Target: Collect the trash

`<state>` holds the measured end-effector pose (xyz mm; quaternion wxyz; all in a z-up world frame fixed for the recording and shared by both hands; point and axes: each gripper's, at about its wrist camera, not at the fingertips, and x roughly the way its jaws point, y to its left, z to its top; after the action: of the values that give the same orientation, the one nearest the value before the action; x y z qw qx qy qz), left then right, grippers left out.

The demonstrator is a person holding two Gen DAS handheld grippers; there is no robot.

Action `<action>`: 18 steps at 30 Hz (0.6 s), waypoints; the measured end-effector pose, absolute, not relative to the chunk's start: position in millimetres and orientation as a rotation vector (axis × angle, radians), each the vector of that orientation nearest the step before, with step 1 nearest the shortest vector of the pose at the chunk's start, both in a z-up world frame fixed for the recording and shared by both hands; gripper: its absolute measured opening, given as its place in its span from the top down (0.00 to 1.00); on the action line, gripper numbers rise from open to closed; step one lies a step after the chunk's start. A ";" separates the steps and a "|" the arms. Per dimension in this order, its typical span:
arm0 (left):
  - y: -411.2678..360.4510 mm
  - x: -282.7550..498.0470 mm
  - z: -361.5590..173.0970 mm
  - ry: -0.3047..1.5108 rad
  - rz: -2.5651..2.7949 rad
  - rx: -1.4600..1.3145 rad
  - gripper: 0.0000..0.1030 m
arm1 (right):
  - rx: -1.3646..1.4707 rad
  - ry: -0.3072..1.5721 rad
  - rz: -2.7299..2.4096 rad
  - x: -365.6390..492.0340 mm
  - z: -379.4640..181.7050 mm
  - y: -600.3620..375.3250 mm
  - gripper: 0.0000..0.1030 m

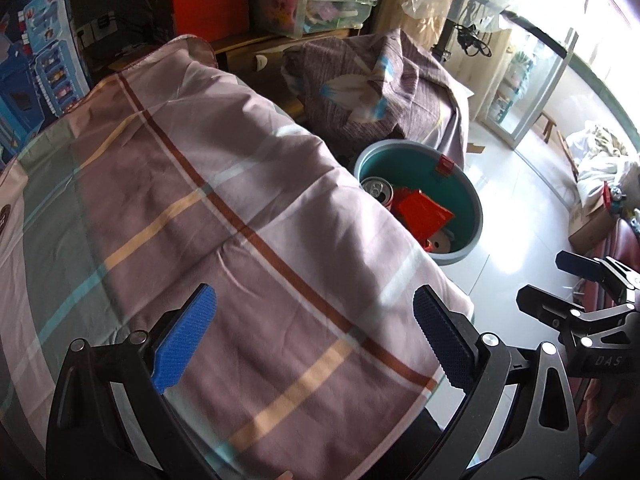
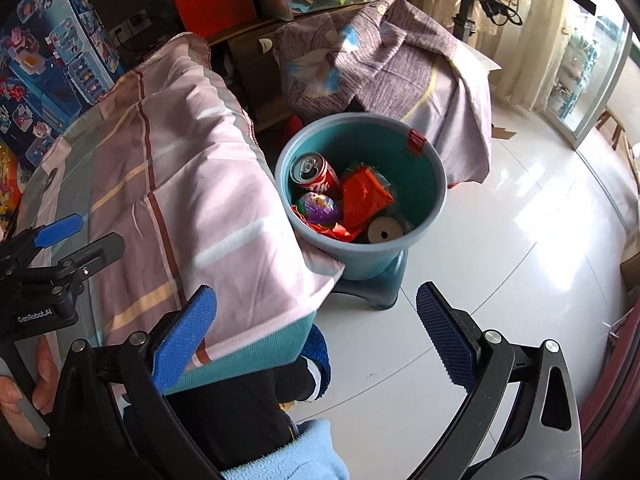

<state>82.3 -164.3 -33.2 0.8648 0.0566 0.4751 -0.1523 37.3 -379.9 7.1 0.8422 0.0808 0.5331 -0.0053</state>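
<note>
Both grippers empty, fingers spread wide. Left gripper (image 1: 314,338) hangs over the checked cloth (image 1: 208,216) on the table; right gripper (image 2: 316,338) sits off the table's corner, above floor (image 2: 500,280), aimed at the bin (image 2: 434,200).

Bin: blue-grey outside, teal inside, on a low stool (image 2: 376,288), touching the cloth's hanging corner. In the right view it's at 12 o'clock from the gripper; in the left view at about 1 o'clock, partly hidden by the table edge. Red clip (image 2: 416,140) on the rim at the far side.

Contents, right view:
- red can (image 2: 316,174), open top up, at 10 o'clock inside the bin
- red wrapper (image 2: 366,196) at centre
- purple round pack (image 2: 320,208) at 8 o'clock
- tape roll (image 2: 385,232) at 5 o'clock
- more red foil under these, can't tell what

No trash visible on the cloth in either view. My read: collecting looks done or nearly so; parts of the table are out of frame, so not certain.

If another piece turns up: sweep the cloth with the left camera first, pinch the item only, not the fabric, since the cloth is loose and would drag. Carry it over the bin's centre before letting go; the pile is already high on the near side, so drop toward 2 o'clock, clear of the clip.
</note>
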 end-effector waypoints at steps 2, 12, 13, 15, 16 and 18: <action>-164.8 79.1 -33.0 0.991 -0.317 0.119 0.04 | 0.173 1.121 -0.010 32.6 7.4 -381.5 0.07; -167.2 69.9 -39.0 1.001 -0.290 0.120 0.04 | 0.173 1.097 0.001 28.0 8.5 -384.5 0.07; -167.2 70.0 -39.1 1.000 -0.291 0.121 0.04 | 0.172 1.097 0.001 28.4 8.6 -384.6 0.07; -169.6 70.3 -40.1 1.002 -0.290 0.127 0.04 | 0.180 1.096 0.003 29.1 8.6 -385.6 0.07; -169.3 70.3 -40.2 1.001 -0.290 0.130 0.04 | 0.183 1.095 0.002 29.3 8.4 -386.2 0.07; -170.7 71.3 -41.2 1.005 -0.285 0.136 0.04 | 0.190 1.098 0.000 30.5 7.3 -387.4 0.07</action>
<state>71.3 -170.7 -41.2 0.8645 0.0648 0.4794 -0.1361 30.5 -387.4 7.3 0.8487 0.0900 0.5211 -0.0002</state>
